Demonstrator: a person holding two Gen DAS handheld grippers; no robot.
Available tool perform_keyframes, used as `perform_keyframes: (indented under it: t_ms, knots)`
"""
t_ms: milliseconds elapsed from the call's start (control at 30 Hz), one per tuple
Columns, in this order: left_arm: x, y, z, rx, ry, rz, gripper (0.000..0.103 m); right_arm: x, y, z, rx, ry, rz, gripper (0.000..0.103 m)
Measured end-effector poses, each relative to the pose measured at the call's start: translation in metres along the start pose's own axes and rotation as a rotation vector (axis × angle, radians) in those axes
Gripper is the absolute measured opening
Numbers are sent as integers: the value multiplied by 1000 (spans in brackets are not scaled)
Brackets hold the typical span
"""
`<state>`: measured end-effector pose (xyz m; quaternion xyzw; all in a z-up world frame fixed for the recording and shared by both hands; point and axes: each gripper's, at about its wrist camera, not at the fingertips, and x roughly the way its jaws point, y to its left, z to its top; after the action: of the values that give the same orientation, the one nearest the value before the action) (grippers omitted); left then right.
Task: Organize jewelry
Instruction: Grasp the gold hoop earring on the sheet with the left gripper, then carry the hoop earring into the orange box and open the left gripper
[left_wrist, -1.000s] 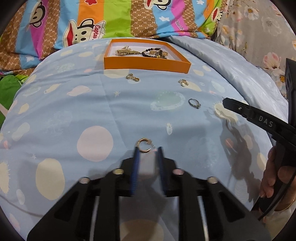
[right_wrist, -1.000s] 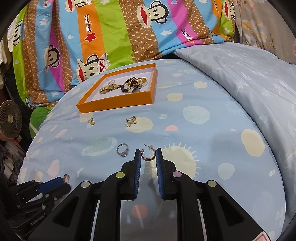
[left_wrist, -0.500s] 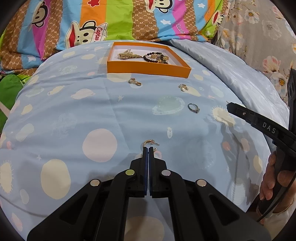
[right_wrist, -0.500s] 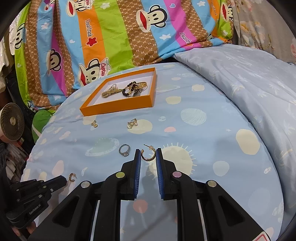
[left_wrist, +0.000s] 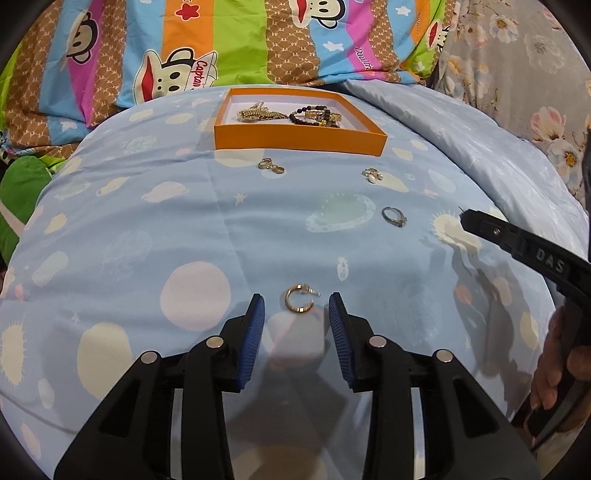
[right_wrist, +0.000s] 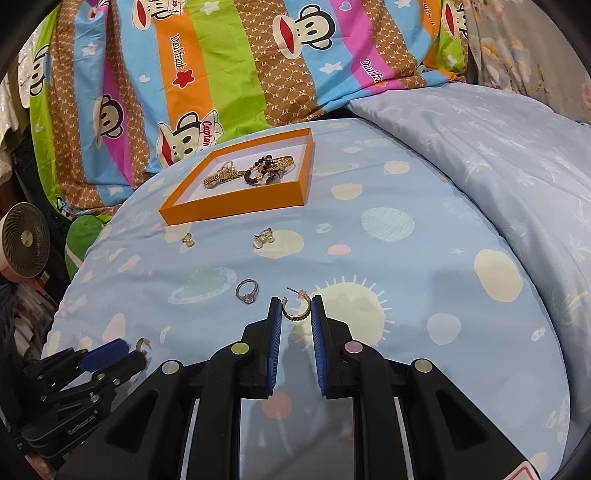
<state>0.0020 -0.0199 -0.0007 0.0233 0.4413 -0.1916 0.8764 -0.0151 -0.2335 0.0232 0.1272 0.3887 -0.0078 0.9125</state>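
Observation:
A gold hoop earring (left_wrist: 297, 311) lies flat on the blue planet-print sheet (left_wrist: 110, 236), between the blue pads of my left gripper (left_wrist: 295, 296). Its jaws are opening and the pads do not touch the hoop. In the right wrist view, my right gripper (right_wrist: 295, 300) is shut on a second gold hoop earring (right_wrist: 295, 316), whose post sticks out to the upper left. The orange box (left_wrist: 299, 142) at the far side holds gold chains and a dark bead bracelet. My left gripper (right_wrist: 133, 350) also shows at the lower left of the right wrist view.
Loose on the sheet lie a silver ring (right_wrist: 247, 291), a pearl earring (right_wrist: 264, 238) and a small gold earring (right_wrist: 187, 239). A monkey-print quilt (right_wrist: 221, 74) is bunched behind the box. A small fan (right_wrist: 24, 240) stands off the left edge. A person's hand (left_wrist: 554, 369) holds the right gripper.
The left gripper's jaws closed behind the hoop half a second ago and have now spread apart, leaving the hoop flat on the sheet between them. The right gripper still holds its hoop.

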Motion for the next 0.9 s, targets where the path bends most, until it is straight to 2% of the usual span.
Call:
perform_keyframes:
  t_ms: [133, 167, 200, 567, 700, 900]
  knots:
    - [9, -3, 6, 12, -3, 15, 32, 0, 0, 0, -1, 0, 0, 15]
    - [10, -3, 7, 10, -6, 14, 29, 0, 0, 0, -1, 1, 0, 15]
    - [11, -2, 8, 9, -6, 14, 19, 0, 0, 0, 0, 1, 0, 15]
    - [6, 1, 20, -2, -22, -22, 19, 5, 4, 12, -17, -8, 7, 15]
    - [1, 7, 40, -12, -49, -22, 19, 9, 11, 28, -40, -29, 15, 15]
    - [-4, 15, 87, 1, -118, -1, 19, 17, 23, 65, -75, -75, 31, 15]
